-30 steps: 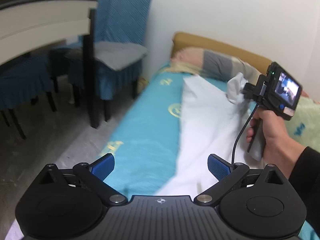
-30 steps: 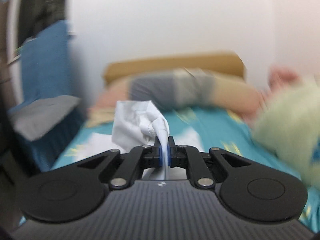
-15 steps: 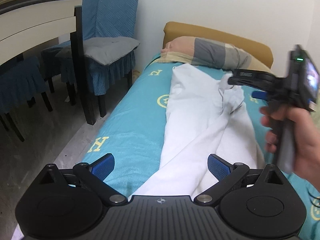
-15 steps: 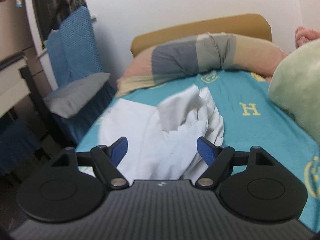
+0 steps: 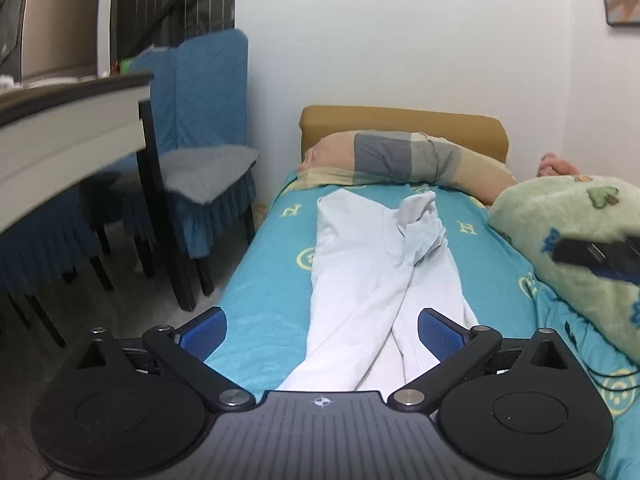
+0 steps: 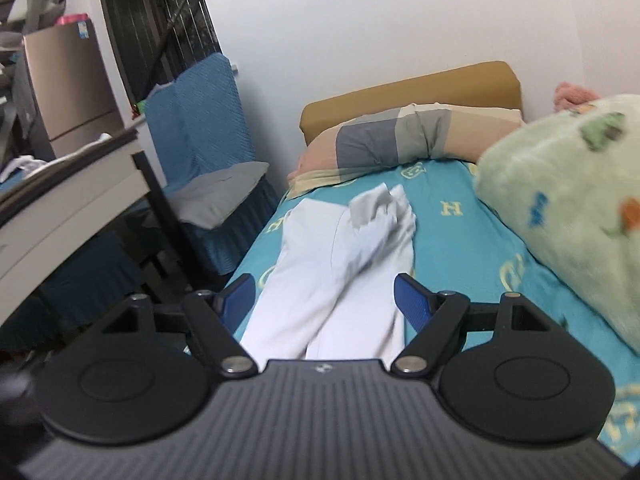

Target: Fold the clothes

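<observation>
A white garment (image 5: 360,280) lies lengthwise down the teal bed sheet (image 5: 264,292), its far end bunched into a crumpled knot (image 5: 420,220) near the pillow. My left gripper (image 5: 322,330) is open above the garment's near end, nothing between its blue pads. In the right wrist view the same garment (image 6: 332,280) stretches away from my right gripper (image 6: 324,296), which is open and holds nothing. A dark blurred piece of the right gripper (image 5: 596,258) shows at the right edge of the left wrist view.
A striped pillow (image 5: 404,160) and tan headboard (image 5: 400,120) close the far end of the bed. A green fleece blanket (image 5: 572,248) is heaped on the right. Blue-covered chairs (image 5: 204,140) and a table edge (image 5: 68,128) stand left, beside the floor strip.
The right gripper let go of the garment's end, opened, and pulled back toward the near end of the bed; the bunched cloth now rests on the sheet. The left gripper rose and drew back slightly.
</observation>
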### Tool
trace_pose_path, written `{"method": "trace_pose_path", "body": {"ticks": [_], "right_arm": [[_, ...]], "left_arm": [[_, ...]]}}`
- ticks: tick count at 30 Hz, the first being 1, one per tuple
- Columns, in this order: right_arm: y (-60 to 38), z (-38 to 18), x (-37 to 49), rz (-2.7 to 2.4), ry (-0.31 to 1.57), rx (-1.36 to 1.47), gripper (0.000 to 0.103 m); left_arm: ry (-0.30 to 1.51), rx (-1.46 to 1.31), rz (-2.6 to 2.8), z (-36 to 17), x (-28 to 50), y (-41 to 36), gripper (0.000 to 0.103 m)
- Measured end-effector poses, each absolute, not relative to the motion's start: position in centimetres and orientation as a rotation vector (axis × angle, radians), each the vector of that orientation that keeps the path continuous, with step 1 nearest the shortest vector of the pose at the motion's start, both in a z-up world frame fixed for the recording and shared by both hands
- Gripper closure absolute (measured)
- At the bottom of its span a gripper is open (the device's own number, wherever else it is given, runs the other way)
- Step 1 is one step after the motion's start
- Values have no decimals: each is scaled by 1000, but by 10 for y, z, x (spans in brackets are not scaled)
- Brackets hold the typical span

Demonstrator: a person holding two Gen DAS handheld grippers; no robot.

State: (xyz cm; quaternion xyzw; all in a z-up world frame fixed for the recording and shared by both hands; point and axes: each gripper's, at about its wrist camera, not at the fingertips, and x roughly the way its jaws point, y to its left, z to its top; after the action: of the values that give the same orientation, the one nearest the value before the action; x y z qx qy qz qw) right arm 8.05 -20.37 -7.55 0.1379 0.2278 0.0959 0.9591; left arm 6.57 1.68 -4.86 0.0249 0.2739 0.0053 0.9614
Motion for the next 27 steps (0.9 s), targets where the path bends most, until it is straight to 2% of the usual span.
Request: {"method": "trace_pose_path", "body": {"ticks": [4,10,14,19,23,27], "right_arm": [[-208,-84,41,191,477,296,25],[-195,-95,26,236,484,243,25],[-189,-103,22,267,505,233,25],[-187,-116,29,257,551,243,25],[-192,-125,37,225,581,292,25],[-197,-132,42,197,602,319,25]], "left_arm": [[580,73,31,-52,66,11,1],[685,-14,-18,-42,70,35,1],[807,-139,-131,-32,86,87,1],[914,-183,-227,-52,108,157,2],[1040,-249,-265,-102,115,205,11],[1134,-209,-355,-149,105,220,23]]}}
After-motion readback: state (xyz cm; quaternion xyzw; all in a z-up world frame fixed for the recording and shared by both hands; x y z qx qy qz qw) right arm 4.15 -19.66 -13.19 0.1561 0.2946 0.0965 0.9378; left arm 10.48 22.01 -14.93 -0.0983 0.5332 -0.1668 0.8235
